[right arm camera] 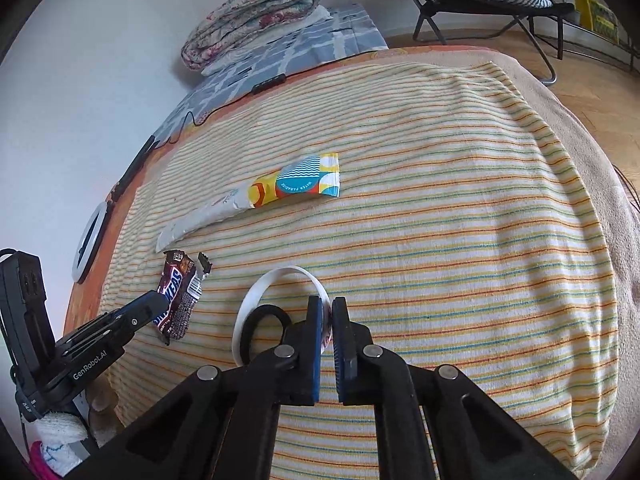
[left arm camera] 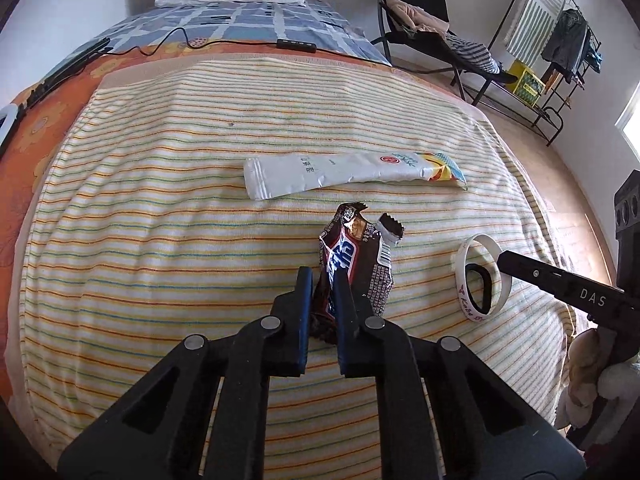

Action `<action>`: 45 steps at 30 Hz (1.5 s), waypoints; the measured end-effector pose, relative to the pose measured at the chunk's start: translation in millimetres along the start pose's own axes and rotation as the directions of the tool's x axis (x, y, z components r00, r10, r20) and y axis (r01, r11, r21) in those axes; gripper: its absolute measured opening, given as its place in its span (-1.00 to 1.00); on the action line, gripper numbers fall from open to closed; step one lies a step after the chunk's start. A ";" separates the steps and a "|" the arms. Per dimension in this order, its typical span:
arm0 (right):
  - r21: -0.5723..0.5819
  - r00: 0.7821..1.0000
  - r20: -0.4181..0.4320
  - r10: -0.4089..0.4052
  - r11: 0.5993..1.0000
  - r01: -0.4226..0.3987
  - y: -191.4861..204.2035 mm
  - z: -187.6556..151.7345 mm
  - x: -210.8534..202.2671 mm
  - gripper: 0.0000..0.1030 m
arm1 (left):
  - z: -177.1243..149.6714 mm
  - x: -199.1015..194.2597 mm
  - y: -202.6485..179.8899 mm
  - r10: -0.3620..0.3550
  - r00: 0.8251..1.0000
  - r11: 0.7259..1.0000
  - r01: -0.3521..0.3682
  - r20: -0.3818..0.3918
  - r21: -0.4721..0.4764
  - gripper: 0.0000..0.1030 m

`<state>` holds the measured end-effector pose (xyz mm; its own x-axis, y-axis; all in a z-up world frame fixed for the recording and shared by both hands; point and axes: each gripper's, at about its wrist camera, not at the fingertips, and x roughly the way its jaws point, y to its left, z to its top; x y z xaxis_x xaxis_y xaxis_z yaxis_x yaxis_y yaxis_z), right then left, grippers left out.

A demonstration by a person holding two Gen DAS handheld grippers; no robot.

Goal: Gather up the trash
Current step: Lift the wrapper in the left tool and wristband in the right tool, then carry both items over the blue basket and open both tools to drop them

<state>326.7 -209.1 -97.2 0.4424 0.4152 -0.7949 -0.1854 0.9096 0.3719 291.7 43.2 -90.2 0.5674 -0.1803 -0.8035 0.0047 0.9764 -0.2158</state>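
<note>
Left wrist view first: my left gripper [left arm camera: 322, 280] is pinched nearly closed on the lower end of the chocolate bar wrapper [left arm camera: 356, 256], which stands up crumpled between the pads — a thin, slippery film, so I judge a firm squeeze and a straight lift off the striped blanket [left arm camera: 160, 200] serves best, with no dragging.

Over on the right wrist view, my right gripper [right arm camera: 327, 312] is clamped almost shut on the rim of the white wristband [right arm camera: 280, 276], with a black hair tie [right arm camera: 266, 316] lying inside its loop. Hardly trash, I'd say, so that grip wants a rethink.

Beyond the wrapper, toward the blanket's far edge, lies the long white sachet [left arm camera: 348, 174] with its colourful end, flat and untouched, apart from the wrapper — next pick, I reckon.

Room to move: the blanket's middle and far side are open; its right edge drops off just beyond the wristband. No bin shows in either view.
</note>
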 end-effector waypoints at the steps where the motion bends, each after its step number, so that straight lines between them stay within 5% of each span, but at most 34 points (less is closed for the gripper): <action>1: 0.007 1.000 0.005 0.011 1.000 -0.011 -0.9 -1.1 -3.2 -0.94 | -0.4 -1.7 -0.1 -0.001 1.000 1.000 0.001 0.003 -0.001 -0.84; 17: -0.052 0.996 0.067 0.063 0.997 -0.060 28.2 -7.7 -43.2 -0.95 | -12.6 -43.8 0.7 -0.022 0.998 1.000 0.022 0.053 -0.011 -0.88; 45: -0.209 0.996 0.063 0.062 0.977 -0.047 70.5 -134.1 -134.9 -0.95 | -134.4 -179.2 -26.0 -0.043 0.991 0.999 0.043 0.124 0.007 -0.88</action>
<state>136.3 -198.7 -28.1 0.4847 0.4688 -0.7384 -0.3858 0.8723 0.3006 79.2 34.2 -15.2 0.6646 -0.2062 -0.7182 0.0350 0.9687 -0.2458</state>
